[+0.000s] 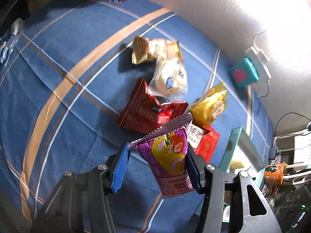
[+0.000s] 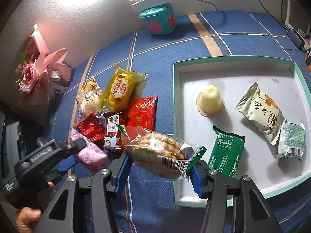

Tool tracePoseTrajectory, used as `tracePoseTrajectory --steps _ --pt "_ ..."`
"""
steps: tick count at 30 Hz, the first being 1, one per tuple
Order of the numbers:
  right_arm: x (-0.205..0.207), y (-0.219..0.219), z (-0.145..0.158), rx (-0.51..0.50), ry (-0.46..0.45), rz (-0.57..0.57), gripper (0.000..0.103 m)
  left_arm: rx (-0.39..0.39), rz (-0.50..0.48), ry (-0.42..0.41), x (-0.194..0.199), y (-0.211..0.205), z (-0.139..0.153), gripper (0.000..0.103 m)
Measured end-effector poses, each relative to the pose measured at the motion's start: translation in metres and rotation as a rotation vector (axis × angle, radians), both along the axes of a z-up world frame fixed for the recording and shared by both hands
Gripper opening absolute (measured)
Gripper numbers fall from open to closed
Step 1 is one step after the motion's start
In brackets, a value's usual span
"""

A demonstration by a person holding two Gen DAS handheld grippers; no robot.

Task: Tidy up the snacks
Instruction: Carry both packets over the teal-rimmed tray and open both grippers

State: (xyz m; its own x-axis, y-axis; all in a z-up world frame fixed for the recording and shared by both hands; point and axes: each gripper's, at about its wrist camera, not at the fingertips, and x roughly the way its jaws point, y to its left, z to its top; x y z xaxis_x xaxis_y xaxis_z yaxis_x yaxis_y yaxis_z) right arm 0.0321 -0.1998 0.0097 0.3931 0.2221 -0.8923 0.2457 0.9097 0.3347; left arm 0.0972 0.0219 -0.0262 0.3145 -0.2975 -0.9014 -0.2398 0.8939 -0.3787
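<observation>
A purple snack packet is clamped between the blue pads of the left hand-held gripper, raised clear of the blue checked surface; in the right wrist view the same packet is seen pinched in that hand-held gripper beside a person's hand. A clear packet of nut-like snacks is gripped by the right hand-held gripper, held at the near left corner of a teal-rimmed white tray. Inside the tray are noted a pale jelly cup, a dark green packet, a pale green packet and a grey-green packet, the last two touching. A heap of loose snacks lies on the surface just left of the tray: a yellow packet, a red packet, and a brown milk-biscuit packet. A teal box stands against the wall, well apart.
</observation>
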Motion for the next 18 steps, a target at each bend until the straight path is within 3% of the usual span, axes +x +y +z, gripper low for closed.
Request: tracePoseTrajectory --steps 8,18 --pt "-0.007 -0.046 0.006 0.002 -0.005 -0.133 0.057 -0.039 -0.050 -0.062 -0.010 0.000 0.031 0.057" --pt "-0.026 -0.124 0.012 -0.001 -0.011 -0.348 0.057 -0.059 -0.242 -0.116 -0.017 -0.073 0.042 0.057"
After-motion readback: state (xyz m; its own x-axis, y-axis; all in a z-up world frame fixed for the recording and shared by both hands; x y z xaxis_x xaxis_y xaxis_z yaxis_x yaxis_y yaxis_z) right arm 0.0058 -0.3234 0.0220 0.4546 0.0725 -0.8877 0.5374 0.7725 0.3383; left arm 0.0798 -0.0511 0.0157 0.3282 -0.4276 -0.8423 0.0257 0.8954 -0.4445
